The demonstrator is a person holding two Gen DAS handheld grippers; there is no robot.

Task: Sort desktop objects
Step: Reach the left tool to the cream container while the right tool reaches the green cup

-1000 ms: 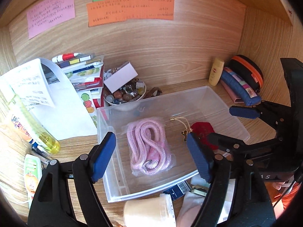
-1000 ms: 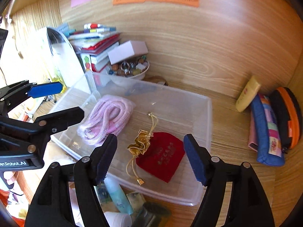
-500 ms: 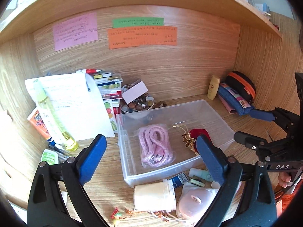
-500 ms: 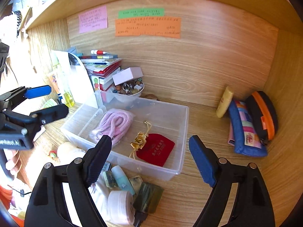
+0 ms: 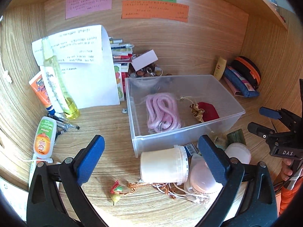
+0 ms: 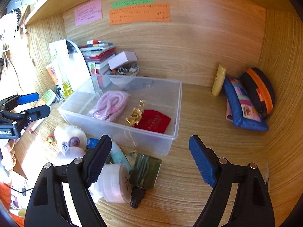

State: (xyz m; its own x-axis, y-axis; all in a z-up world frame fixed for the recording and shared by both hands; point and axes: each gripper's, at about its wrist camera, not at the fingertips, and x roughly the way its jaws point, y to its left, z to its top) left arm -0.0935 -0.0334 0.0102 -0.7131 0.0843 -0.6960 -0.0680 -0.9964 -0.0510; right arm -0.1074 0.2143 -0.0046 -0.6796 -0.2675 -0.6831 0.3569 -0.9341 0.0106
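Observation:
A clear plastic bin [image 5: 233, 111] stands mid-desk and holds a bagged pink rope [image 5: 162, 111] and a red pouch [image 5: 207, 110] with gold cord. My left gripper [image 5: 150, 147] hovers in front of the bin, above a white jar [image 5: 162, 166] lying on its side. Its jaws are opening and grip nothing. A small charm [image 5: 116, 191] on a cord lies nearer. My right gripper [image 6: 150, 143] is open and empty, over the bin's [image 6: 176, 117] front right corner and a green glass bottle [image 6: 145, 172]. A pale roll [image 6: 115, 181] lies beside that bottle.
Pencil cases [image 6: 244, 104] and a yellow tube [image 6: 218, 79] lean in the right corner. A bowl of beads [image 5: 147, 71], stacked books and a curled paper sheet [image 5: 85, 66] stand behind and left of the bin. Bottles [image 5: 56, 79], a sanitizer [image 5: 44, 136] and pens lie left.
Both grippers have drawn back from over the bin and their jaws have spread wider. The clutter in front of the bin has come into view.

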